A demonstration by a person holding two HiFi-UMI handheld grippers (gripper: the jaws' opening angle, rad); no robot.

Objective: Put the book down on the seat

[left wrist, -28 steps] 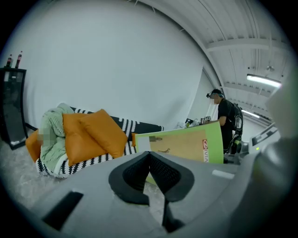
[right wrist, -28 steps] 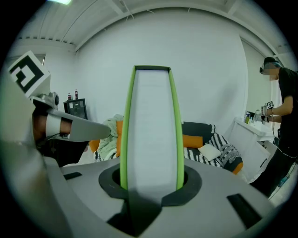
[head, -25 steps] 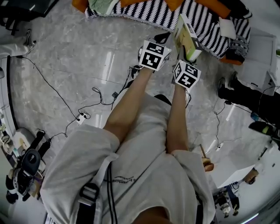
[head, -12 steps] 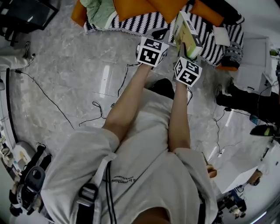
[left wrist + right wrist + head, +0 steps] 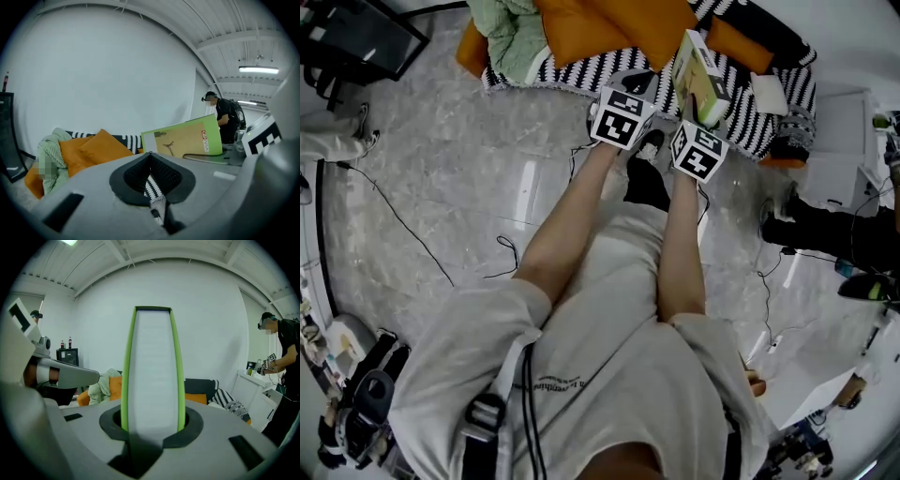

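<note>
A green-covered book (image 5: 697, 77) stands on edge in my right gripper (image 5: 697, 114), whose jaws are shut on its lower end. In the right gripper view the book's (image 5: 152, 366) white page edge rises straight up between the jaws of the right gripper (image 5: 152, 422). The book hangs over the front edge of the seat (image 5: 581, 64), a sofa with a black-and-white striped cover. My left gripper (image 5: 636, 82) is just left of the book, shut and empty. From the left gripper (image 5: 150, 155), the book's cover (image 5: 185, 138) shows to the right and the striped seat (image 5: 127, 139) lies ahead.
Orange cushions (image 5: 614, 23) and a green blanket (image 5: 511, 28) lie on the sofa's left part. Cables (image 5: 412, 234) run over the marble floor. A white cabinet (image 5: 848, 122) and black shoes (image 5: 792, 202) are at the right. Another person (image 5: 281, 362) stands to the right.
Both grippers have moved forward and a little up towards the sofa, the right one carrying the book. More of the cushions and striped seat has come into view.
</note>
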